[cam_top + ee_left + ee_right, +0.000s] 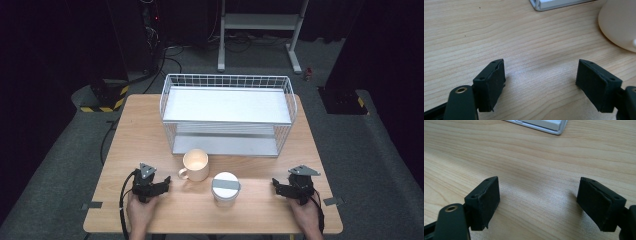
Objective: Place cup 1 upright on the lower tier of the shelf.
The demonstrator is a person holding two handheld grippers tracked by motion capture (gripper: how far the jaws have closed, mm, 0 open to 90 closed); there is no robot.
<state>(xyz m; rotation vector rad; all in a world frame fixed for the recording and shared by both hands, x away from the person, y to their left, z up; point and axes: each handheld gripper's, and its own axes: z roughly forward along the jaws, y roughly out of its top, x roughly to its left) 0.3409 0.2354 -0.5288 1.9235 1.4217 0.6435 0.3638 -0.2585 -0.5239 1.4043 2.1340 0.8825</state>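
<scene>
White wire two-tier rack (227, 114) sits at far side of light wood worktop (140, 130). Grey floor around it, white metal stand (260, 30) beyond, black-yellow hazard tape (102, 102) far left.

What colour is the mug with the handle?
The mug is cream, plain with no pattern; the high view shows it best.

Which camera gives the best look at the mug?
The high view: the whole mug stands there, handle to the left, beside the lidded cup and before the rack. The left gripper view catches just its lower side at the right edge.
</scene>
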